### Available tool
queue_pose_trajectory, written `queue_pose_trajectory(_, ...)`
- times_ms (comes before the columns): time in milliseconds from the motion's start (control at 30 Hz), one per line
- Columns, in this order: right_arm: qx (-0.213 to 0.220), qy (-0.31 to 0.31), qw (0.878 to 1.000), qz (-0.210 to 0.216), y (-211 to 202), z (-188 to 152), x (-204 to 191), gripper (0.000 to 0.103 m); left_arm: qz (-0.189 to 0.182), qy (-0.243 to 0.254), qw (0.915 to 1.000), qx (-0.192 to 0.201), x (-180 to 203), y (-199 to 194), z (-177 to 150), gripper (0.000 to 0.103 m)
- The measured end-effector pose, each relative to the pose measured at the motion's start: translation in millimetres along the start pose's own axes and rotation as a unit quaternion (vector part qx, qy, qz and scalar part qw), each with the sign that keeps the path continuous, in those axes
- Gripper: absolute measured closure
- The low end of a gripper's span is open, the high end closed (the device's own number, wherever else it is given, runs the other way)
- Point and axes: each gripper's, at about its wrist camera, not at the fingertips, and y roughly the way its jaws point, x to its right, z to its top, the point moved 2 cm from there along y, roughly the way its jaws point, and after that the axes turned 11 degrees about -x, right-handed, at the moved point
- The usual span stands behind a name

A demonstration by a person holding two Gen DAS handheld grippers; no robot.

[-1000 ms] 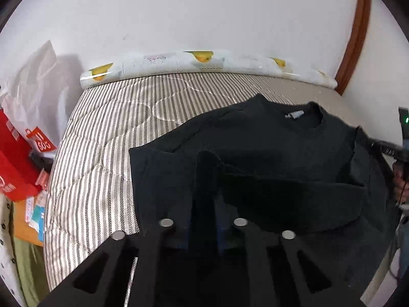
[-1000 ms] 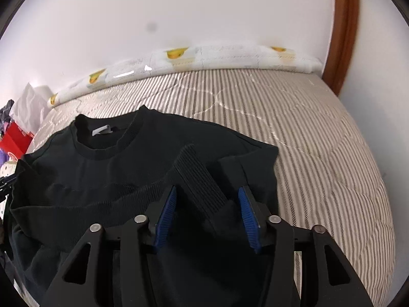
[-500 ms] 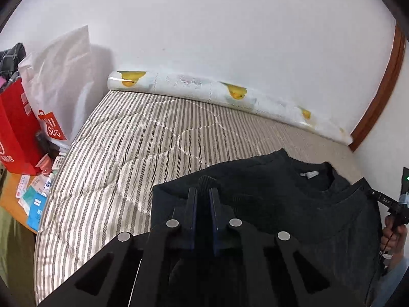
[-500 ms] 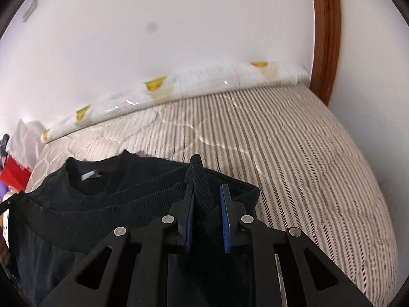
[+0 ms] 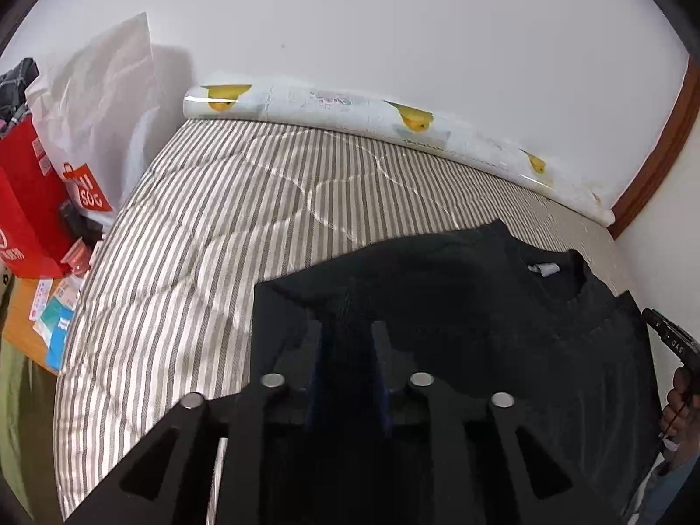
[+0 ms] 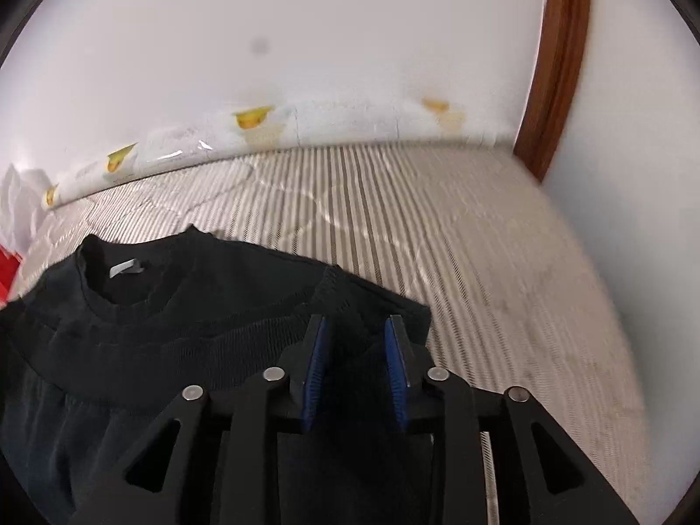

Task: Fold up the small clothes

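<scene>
I see both jaws opening again after their pinch: left gripper [image 5: 345, 341] and right gripper [image 6: 355, 341] stand narrow astride the black sweater's [image 6: 210, 306] folded edge.

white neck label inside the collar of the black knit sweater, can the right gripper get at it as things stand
Probably yes. The white neck label lies exposed in the open collar of the black knit sweater, nothing covering it. The right gripper, jaws opening around a sweater fold, would have to shift toward the collar.

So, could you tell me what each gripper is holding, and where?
Both are opening: black sweater cuff fabric lies between left gripper and right gripper jaws; firm hold cannot be told.
</scene>
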Motion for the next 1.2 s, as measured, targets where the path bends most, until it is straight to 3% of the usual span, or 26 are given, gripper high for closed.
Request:
queue_pose_trajectory(67,0.009,-0.011,1.0,0.001,-15,-7,-19,0.069,0.003,0.002,1.0,-0.001,1,-6,-12,0.067)
queue_pose_trajectory(200,0.014,-0.051,0.997,0.054,-37,-33,-76,0.069,0.0,0.003,1.0,0.007,-4,-23,-42,0.052)
queue_pose_trajectory(433,-0.006,-0.109,0.99,0.087,-24,-72,-162,0.067,-0.007,-0.004,1.0,0.002,-23,-48,-97,0.048)
queue_pose_trajectory(533,-0.028,-0.12,0.991,0.062,-4,-82,-178,0.067,-0.008,-0.003,1.0,-0.005,-34,-57,-121,0.048)
queue_pose_trajectory(633,-0.01,-0.124,0.992,0.03,-8,-95,-184,0.067,-0.029,-0.016,0.9994,-0.006,-47,-68,-146,0.046)
queue_pose_trajectory(867,0.01,-0.149,0.989,0.021,-38,-132,-178,0.067,-0.061,-0.03,0.9973,0.028,-63,-87,-190,0.041)
queue_pose_trajectory(1067,0.006,-0.151,0.988,0.036,-52,-168,-168,0.066,-0.084,-0.066,0.9936,0.035,-74,-92,-209,0.039)
queue_pose_trajectory(1200,0.012,-0.145,0.988,0.05,-64,-187,-160,0.066,-0.124,-0.088,0.988,0.027,-79,-83,-216,0.039)
